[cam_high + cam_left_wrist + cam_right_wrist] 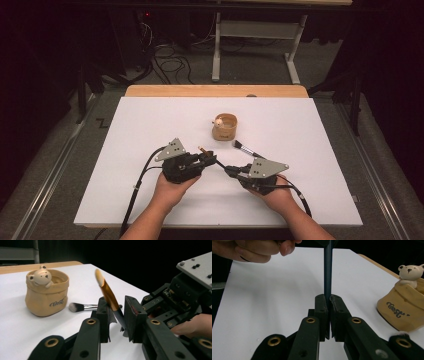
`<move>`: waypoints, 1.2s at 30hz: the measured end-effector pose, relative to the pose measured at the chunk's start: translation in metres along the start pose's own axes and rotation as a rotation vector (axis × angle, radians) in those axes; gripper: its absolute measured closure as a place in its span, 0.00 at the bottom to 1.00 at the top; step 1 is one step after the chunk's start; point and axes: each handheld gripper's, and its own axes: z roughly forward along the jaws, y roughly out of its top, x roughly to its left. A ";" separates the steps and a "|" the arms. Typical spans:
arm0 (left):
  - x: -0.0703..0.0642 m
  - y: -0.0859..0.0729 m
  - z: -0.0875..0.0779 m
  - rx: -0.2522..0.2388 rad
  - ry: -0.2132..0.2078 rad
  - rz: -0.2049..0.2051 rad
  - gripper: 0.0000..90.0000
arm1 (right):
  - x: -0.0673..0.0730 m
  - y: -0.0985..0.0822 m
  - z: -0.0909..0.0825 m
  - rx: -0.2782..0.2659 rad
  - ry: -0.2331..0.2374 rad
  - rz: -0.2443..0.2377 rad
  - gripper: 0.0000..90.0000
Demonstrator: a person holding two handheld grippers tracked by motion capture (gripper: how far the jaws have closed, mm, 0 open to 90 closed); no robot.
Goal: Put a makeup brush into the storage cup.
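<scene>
A makeup brush (203, 149) with a gold ferrule, a pale tip and a dark handle spans the gap between my two grippers, low over the white table. My left gripper (212, 160) is closed around its ferrule end; in the left gripper view the brush (108, 292) slants up between the jaws of this gripper (116, 302). My right gripper (229, 169) is shut on the dark handle (328, 270), clamped tight between its pads (327, 300). Both hands hold the grippers near the table's front middle.
A tan pot with a bear figure (224, 127) (46, 297) (402, 312) stands just beyond the grippers. A second brush (245, 147) (82, 306) lies flat to its right. The white sheet (150, 120) ends at a wooden far edge; cables and a desk frame lie beyond.
</scene>
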 end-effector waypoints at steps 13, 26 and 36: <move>-0.002 -0.001 0.002 0.002 -0.056 0.013 0.91 | 0.002 -0.002 0.003 0.025 -0.028 -0.033 0.94; -0.004 -0.001 0.001 -0.007 -0.050 0.048 0.92 | 0.000 -0.002 0.003 0.021 -0.038 -0.013 0.91; -0.005 0.000 -0.002 -0.018 -0.028 0.065 0.92 | 0.000 -0.002 0.003 0.029 -0.041 -0.005 0.84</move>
